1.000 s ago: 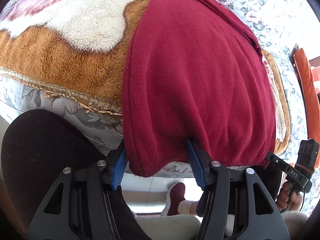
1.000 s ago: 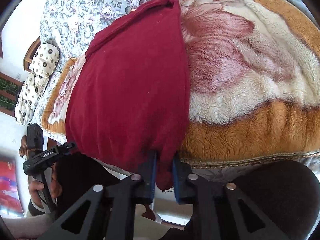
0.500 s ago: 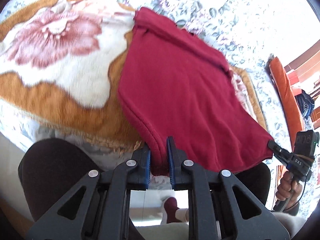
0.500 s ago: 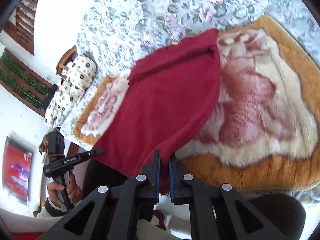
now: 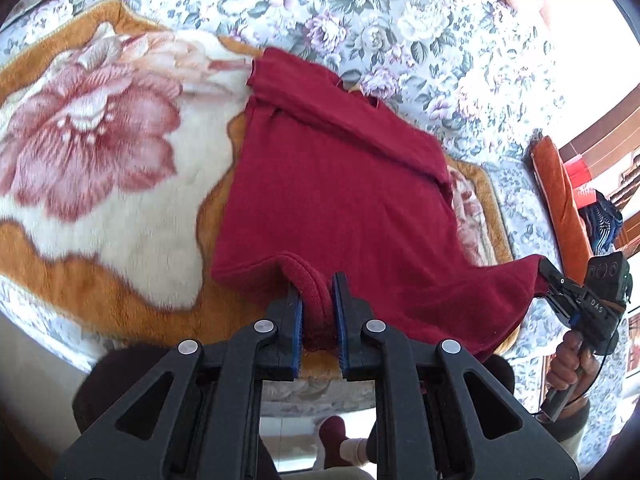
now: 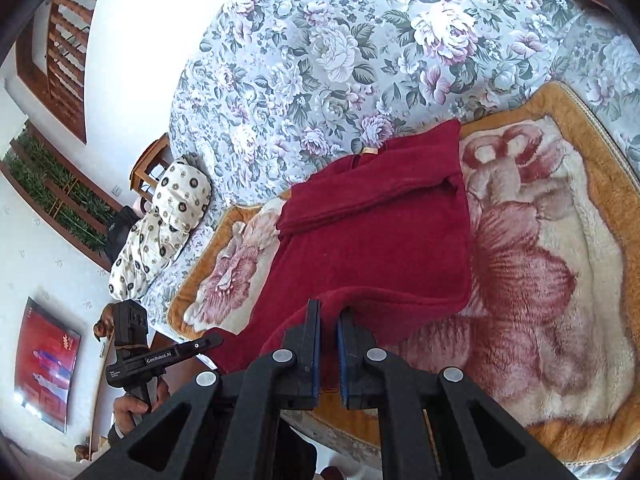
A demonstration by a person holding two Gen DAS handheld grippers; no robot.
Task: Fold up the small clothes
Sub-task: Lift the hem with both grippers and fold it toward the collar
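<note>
A dark red fleece garment point(image 5: 340, 192) lies on a plush blanket, its far part folded over near the collar. My left gripper point(image 5: 317, 300) is shut on the garment's near left hem corner and holds it lifted off the blanket. My right gripper point(image 6: 329, 320) is shut on the garment's point(image 6: 380, 248) other near hem corner, also lifted. Each gripper shows in the other's view: the right gripper point(image 5: 548, 278) at the right edge and the left gripper point(image 6: 212, 340) at the lower left, both pinching red cloth.
The plush brown and white blanket point(image 5: 100, 168) with pink flowers lies on a floral bedsheet point(image 6: 320, 60). A spotted pillow point(image 6: 160, 224) lies at the bed's left. An orange cushion point(image 5: 560, 200) is at the right. My knees and the bed's near edge are below.
The left gripper closed on the hem. Both grippers lifted the near hem and carried it up and forward over the garment, so more of the bed shows.
</note>
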